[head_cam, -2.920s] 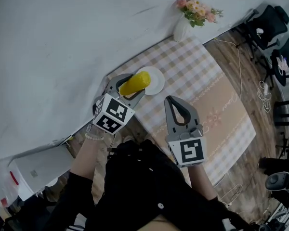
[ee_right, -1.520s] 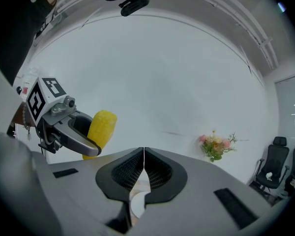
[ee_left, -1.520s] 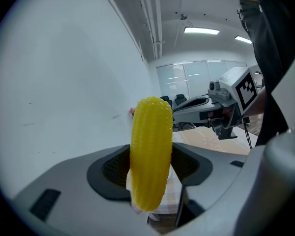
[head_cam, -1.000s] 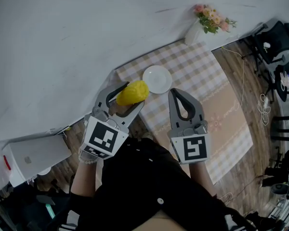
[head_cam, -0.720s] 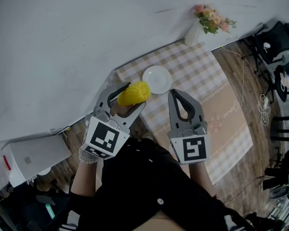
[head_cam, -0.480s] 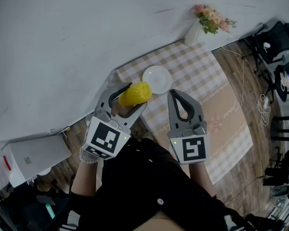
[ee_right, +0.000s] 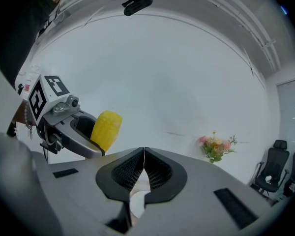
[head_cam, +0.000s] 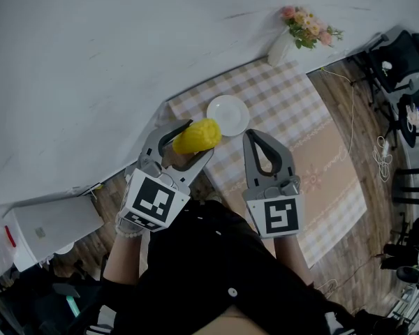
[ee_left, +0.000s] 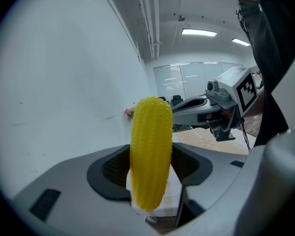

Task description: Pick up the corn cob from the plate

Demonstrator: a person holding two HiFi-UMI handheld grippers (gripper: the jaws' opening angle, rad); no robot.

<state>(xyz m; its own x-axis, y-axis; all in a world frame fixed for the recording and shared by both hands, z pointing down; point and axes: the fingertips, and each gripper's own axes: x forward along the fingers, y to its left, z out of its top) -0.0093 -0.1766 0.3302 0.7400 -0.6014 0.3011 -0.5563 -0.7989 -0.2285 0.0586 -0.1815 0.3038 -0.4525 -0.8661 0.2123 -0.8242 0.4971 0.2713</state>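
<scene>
Head view, against the frame from about three seconds back: the left hand-held gripper (head_cam: 193, 140) has drawn back toward the person, and the corn cob (head_cam: 198, 134) has come with it. Then the cob hung over the plate (head_cam: 228, 115); now it is off the plate, in the air just short of the plate's near rim, over the near left edge of the surface (head_cam: 293, 110). The plate lies bare. Over the last second nothing visibly shifts.

Left hand-held gripper: jaws wide apart, pads pressed on the cob from both sides. Right hand-held gripper (head_cam: 251, 137): jaws together, pads touching, nothing held. It hangs beside the left one, over the checked cloth.

Surroundings: vase of pink flowers (head_cam: 302, 28) at the far corner of the surface, white wall (head_cam: 91, 54) behind, office chairs (head_cam: 403, 44) on the wood floor (head_cam: 359, 100) to the right.

Obstruction: in the left gripper view the cob fills the gap between the jaws and covers the scene straight ahead; the right hand-held gripper shows past it on the right.

Cob axis: in the left gripper view the long axis stands upright across the jaws, rounded upper end well above them, lower end just below. In the head view it looks foreshortened, with the visible end toward the plate.
</scene>
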